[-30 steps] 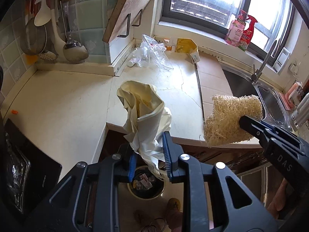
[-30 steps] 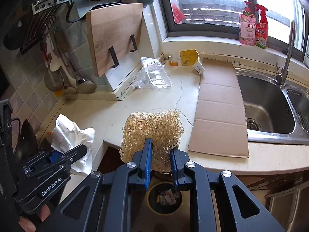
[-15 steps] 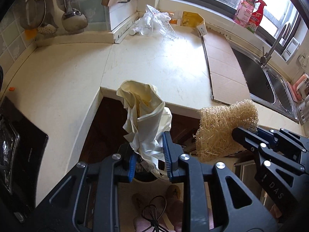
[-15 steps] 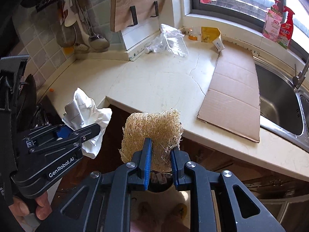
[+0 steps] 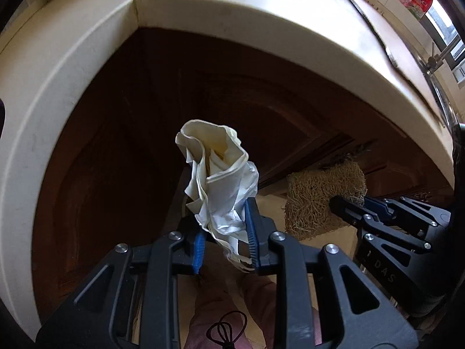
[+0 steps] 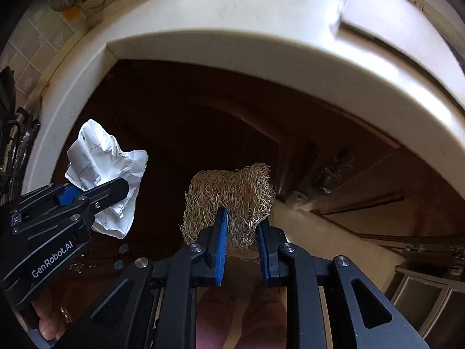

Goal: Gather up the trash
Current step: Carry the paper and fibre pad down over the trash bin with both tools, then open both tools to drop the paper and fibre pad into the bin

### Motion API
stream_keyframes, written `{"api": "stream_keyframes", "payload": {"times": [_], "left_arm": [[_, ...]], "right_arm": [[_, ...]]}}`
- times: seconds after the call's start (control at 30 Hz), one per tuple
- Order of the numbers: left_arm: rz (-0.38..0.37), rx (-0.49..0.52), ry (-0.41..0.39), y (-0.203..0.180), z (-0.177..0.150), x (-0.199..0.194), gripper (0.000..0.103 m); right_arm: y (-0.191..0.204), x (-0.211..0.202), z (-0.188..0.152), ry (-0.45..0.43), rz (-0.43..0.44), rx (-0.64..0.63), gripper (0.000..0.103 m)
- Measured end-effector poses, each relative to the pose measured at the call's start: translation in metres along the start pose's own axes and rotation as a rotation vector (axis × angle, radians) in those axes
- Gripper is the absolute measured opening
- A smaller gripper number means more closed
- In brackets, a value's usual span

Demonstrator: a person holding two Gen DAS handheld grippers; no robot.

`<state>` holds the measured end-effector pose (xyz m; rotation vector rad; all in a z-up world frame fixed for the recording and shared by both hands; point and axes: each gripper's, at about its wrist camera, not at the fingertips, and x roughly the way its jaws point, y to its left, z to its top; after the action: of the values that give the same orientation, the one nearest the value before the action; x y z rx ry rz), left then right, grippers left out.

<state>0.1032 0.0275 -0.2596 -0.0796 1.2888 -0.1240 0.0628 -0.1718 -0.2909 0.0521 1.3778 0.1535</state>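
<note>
My left gripper (image 5: 224, 228) is shut on a crumpled cream-white paper wrapper (image 5: 216, 174), which sticks up from between the blue pads. My right gripper (image 6: 242, 223) is shut on a tan fibrous scrub pad (image 6: 232, 192). Both grippers point steeply down, side by side, below the countertop rim and in front of dark brown cabinet doors. In the left wrist view the right gripper (image 5: 350, 207) shows at the right with the scrub pad (image 5: 316, 197). In the right wrist view the left gripper (image 6: 96, 193) holds the wrapper (image 6: 107, 163) at the left. No bin is visible.
The cream countertop rim (image 5: 72, 72) arcs overhead, with a cardboard sheet (image 5: 375, 20) lying on it. Dark cabinet doors (image 6: 189, 122) fill the middle. Pale floor (image 6: 325, 232) and the person's pink slippers (image 5: 221, 305) lie below. A hand (image 6: 48, 322) grips the left tool.
Both grippers have sunk from above the countertop to below its rim, tilting further down, each still holding its item. The round bin seen earlier between the fingers is now out of sight.
</note>
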Motion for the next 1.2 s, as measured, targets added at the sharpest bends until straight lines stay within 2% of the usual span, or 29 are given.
{"api": "stream_keyframes", "payload": {"times": [0.2, 0.37, 0.53, 0.6, 0.7, 0.73, 0.77, 0.9, 1.0, 1.2], "left_arm": [[-0.008, 0.001, 0.014, 0.014, -0.014, 0.076, 0.022], [-0.017, 0.009, 0.019, 0.025, -0.024, 0.148, 0.023], [-0.041, -0.017, 0.063, 0.039, -0.036, 0.226, 0.039], [-0.052, -0.023, 0.091, 0.046, -0.044, 0.258, 0.055], [-0.045, -0.029, 0.126, 0.056, -0.057, 0.297, 0.062], [-0.041, -0.033, 0.152, 0.06, -0.062, 0.312, 0.062], [-0.043, -0.039, 0.172, 0.067, -0.066, 0.322, 0.062], [-0.029, -0.068, 0.214, 0.078, -0.085, 0.349, 0.062], [-0.016, -0.08, 0.225, 0.087, -0.1, 0.349, 0.062], [-0.009, -0.073, 0.203, 0.082, -0.092, 0.326, 0.062]], "right_arm": [[-0.016, 0.087, -0.004, 0.06, -0.008, 0.002, 0.019], [-0.024, 0.16, -0.01, 0.076, 0.001, -0.022, 0.019], [-0.034, 0.244, -0.021, 0.121, 0.011, -0.046, 0.022], [-0.038, 0.279, -0.026, 0.14, 0.021, -0.06, 0.027], [-0.045, 0.327, -0.034, 0.167, 0.009, -0.086, 0.048], [-0.047, 0.339, -0.038, 0.166, 0.002, -0.091, 0.057], [-0.051, 0.352, -0.041, 0.164, -0.006, -0.095, 0.062], [-0.059, 0.385, -0.05, 0.181, -0.021, -0.087, 0.063], [-0.058, 0.396, -0.058, 0.2, -0.025, -0.066, 0.063], [-0.045, 0.386, -0.065, 0.208, -0.019, -0.042, 0.063]]}}
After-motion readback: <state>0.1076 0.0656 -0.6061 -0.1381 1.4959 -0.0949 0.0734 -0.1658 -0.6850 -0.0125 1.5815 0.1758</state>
